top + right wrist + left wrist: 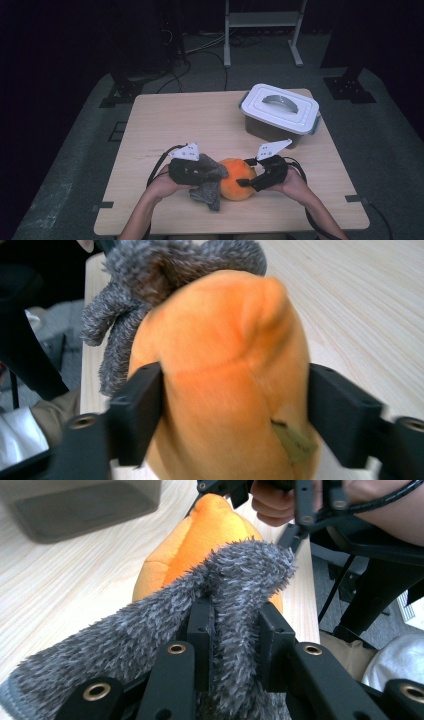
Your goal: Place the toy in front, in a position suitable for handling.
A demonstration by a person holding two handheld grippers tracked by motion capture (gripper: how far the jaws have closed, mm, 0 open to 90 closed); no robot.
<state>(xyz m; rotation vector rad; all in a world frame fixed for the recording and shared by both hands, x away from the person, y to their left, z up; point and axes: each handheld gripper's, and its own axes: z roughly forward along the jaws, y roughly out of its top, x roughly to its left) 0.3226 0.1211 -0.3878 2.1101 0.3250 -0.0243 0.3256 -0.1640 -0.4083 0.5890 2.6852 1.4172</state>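
Your high view looks forward and down from above your side of the desk (165,120), far enough back to take in the whole top, the lidded bin (280,112) at its far right and the floor beyond. The left tool view rides low behind its own jaws, very near the grey fuzzy cloth (150,625), facing across the orange plush (200,535) toward your right hand (272,502). The right tool view looks back the opposite way, close over the same plush (225,375) to the same cloth (150,270), so all three views share those two things near the desk's front edge.
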